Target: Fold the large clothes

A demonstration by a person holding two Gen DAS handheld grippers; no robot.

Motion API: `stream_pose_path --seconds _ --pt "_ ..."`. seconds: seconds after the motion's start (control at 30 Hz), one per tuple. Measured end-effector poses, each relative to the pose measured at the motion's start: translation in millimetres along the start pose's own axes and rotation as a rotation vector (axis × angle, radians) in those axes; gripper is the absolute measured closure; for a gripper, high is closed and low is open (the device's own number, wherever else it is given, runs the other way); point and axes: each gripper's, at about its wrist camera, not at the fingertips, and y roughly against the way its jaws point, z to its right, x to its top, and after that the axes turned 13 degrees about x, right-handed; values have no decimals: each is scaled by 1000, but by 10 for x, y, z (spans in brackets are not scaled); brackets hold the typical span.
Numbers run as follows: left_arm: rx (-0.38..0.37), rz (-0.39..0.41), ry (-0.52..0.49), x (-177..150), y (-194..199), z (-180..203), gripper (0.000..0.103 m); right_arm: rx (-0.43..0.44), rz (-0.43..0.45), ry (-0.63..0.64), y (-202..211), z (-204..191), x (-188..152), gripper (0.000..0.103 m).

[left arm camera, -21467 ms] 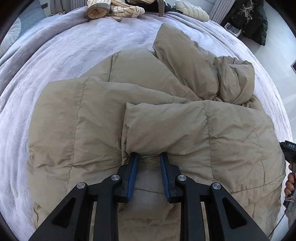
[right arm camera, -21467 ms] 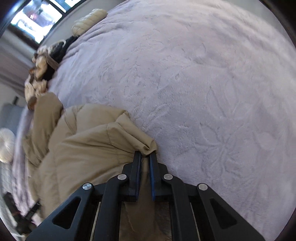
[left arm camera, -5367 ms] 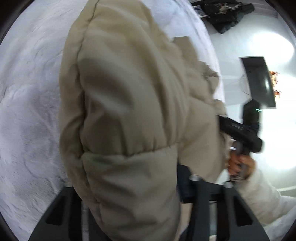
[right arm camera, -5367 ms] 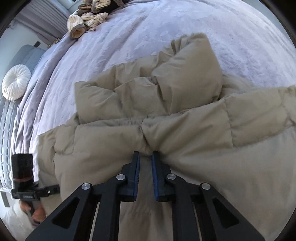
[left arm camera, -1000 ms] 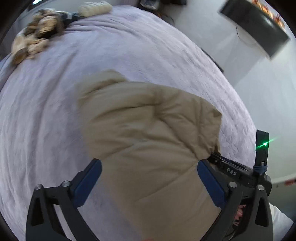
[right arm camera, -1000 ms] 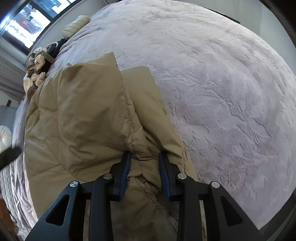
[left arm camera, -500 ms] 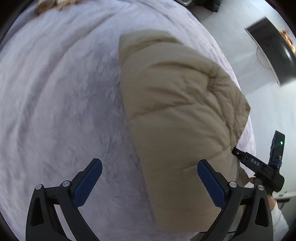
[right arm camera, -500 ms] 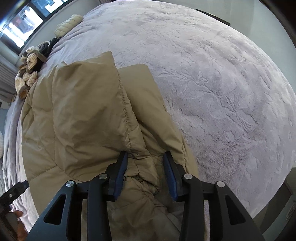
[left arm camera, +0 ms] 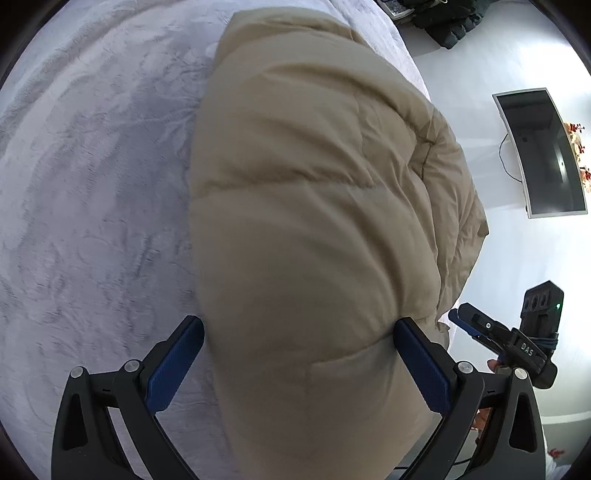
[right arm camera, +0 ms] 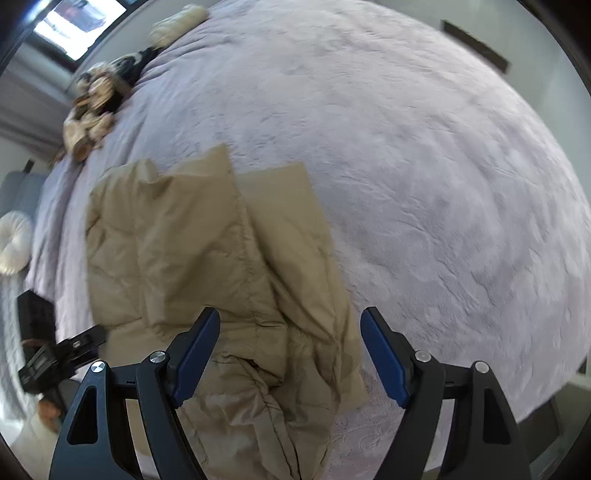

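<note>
Both grippers release the folded jacket

The right gripper [right arm camera: 290,354], clamped a second ago, now gapes; the tan down jacket [left arm camera: 314,229], spread out earlier, lies bundled on the bed [right arm camera: 424,184].

A lavender plush bed [right arm camera: 424,177] carries the folded tan puffer jacket [right arm camera: 207,258] and crumpled clothes [right arm camera: 92,107] at its far edge

Soft daylight, heavy fisheye bending, some motion blur.

Right of the tan puffer jacket [left arm camera: 314,221], the white wall glares, washed out around the dark screen [left arm camera: 541,155]. In the right wrist view a bright window [right arm camera: 79,26] sits far upper left of the jacket; the clothes pile [right arm camera: 92,107] beneath it is smeared. Black vignette rings both frames.
</note>
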Motion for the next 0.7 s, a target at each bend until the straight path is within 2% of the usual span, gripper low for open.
stream_pose_path --seconds 0.13,0.3,0.33,0.37,0.4,0.6,0.7 --pt "36 1 -6 11 -104 123 0 -9 -63 114 -151 -111 111 22" --pt "38 -10 -11 39 -156 184 0 -103 -169 163 -526 -29 238 22" --pt "29 -15 -18 51 -171 169 0 -102 -184 165 -585 19 255 19" --pt "21 -20 -22 75 -177 138 0 -105 -202 156 -656 100 279 6" --pt "9 -23 -27 98 -193 106 0 -96 -209 147 -688 151 293 0" --pt "-100 -76 -4 197 -385 -57 0 156 -262 78 -848 504 383 0" --pt "-127 -87 19 217 -423 -64 0 267 -277 64 -937 596 440 0"
